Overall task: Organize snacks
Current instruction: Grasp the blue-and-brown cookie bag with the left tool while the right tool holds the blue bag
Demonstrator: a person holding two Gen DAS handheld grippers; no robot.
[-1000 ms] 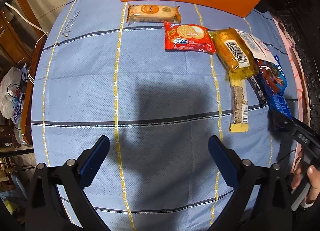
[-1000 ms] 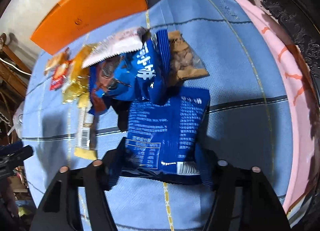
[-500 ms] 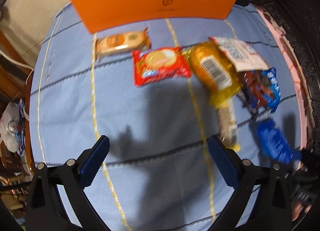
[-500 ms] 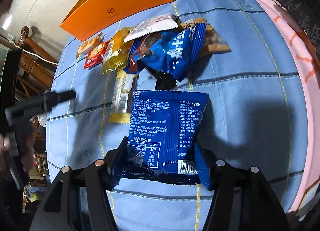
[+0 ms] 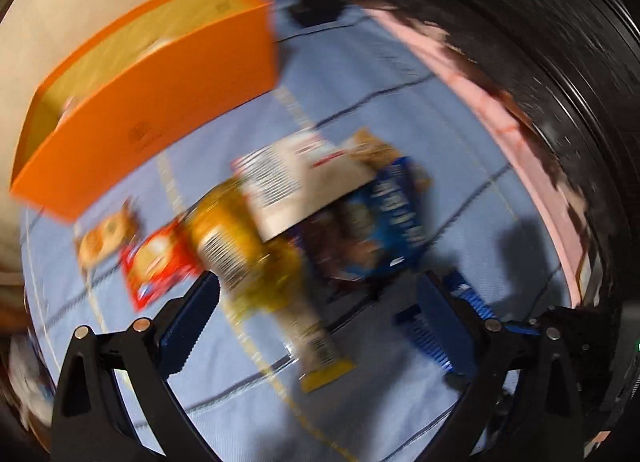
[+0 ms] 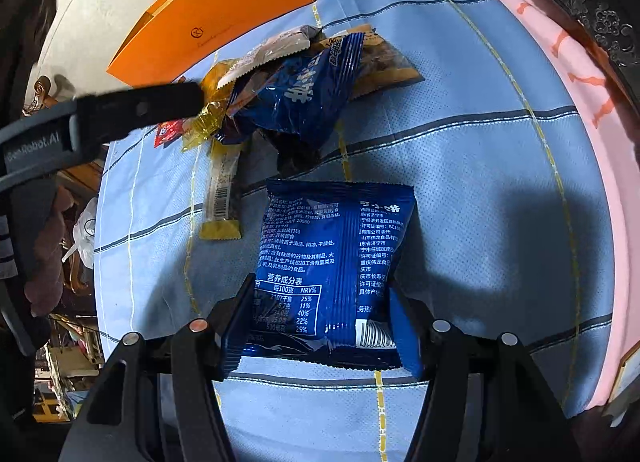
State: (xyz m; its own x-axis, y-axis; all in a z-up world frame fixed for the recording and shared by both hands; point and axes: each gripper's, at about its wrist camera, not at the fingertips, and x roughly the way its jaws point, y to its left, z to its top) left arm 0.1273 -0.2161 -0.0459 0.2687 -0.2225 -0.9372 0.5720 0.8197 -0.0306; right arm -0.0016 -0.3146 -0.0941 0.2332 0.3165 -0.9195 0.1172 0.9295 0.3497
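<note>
My right gripper is shut on a dark blue snack bag and holds it above the blue cloth. Beyond it lies a pile of snacks: another blue bag, a brown nut pack, a yellow wrapper and a long bar. My left gripper is open and empty over the same pile; its view is blurred. A red biscuit pack and an orange-brown biscuit pack lie left of the pile. An open orange box stands behind.
The table has a blue striped cloth with a pink edge on the right, next to dark carved furniture. The left gripper's arm crosses the right wrist view at left. Clutter lies below the table's left edge.
My left gripper has swung right and forward, from over bare cloth to over the snack pile. My right gripper has lifted the blue bag away from the pile.
</note>
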